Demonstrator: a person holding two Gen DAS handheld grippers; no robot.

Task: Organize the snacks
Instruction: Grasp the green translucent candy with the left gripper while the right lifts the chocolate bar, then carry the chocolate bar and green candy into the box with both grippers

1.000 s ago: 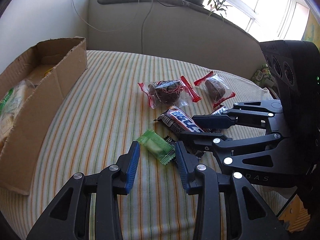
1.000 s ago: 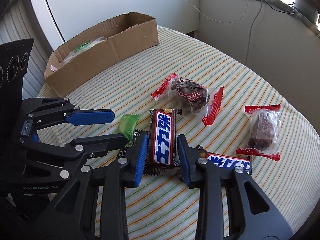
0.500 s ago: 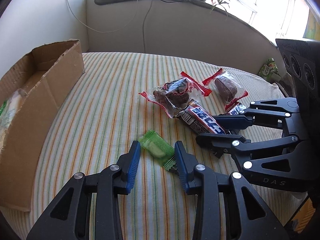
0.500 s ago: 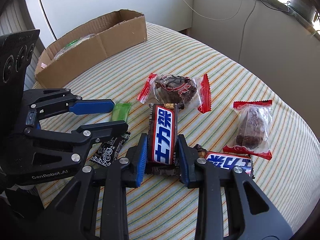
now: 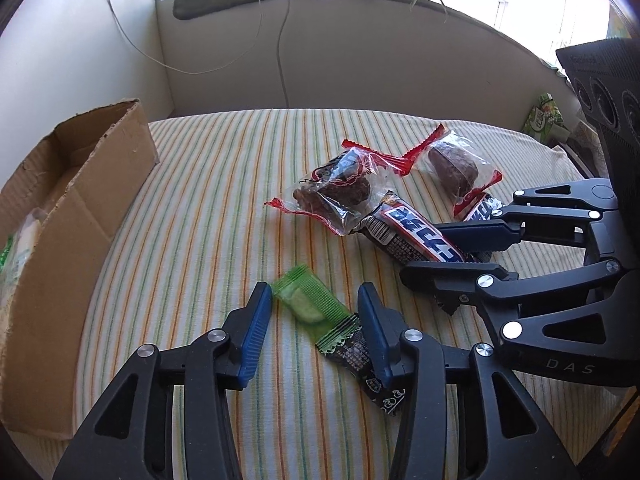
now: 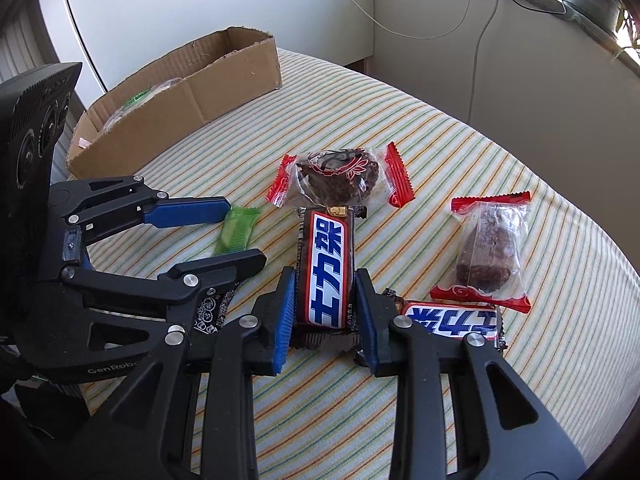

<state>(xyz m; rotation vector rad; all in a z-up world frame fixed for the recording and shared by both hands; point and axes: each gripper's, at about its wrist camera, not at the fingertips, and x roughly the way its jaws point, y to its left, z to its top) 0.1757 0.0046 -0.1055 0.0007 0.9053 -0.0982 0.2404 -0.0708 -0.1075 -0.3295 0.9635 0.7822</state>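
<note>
**On the striped cloth, both grippers among the snacks**

Beside the cardboard box (image 6: 176, 92), the right gripper (image 6: 325, 300) clamps a chocolate bar (image 6: 326, 268). The left gripper (image 5: 314, 316) has just been widening; a green sachet (image 5: 308, 304) lies loose between its pads, seemingly untouched. Two red-edged cakes (image 6: 336, 178) lie beyond the bar.

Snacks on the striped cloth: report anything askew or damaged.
Nothing looks damaged. The chocolate bar clamped in the right gripper pokes under the clear muffin pack. A black wrapper lies half under the green candy.
</note>
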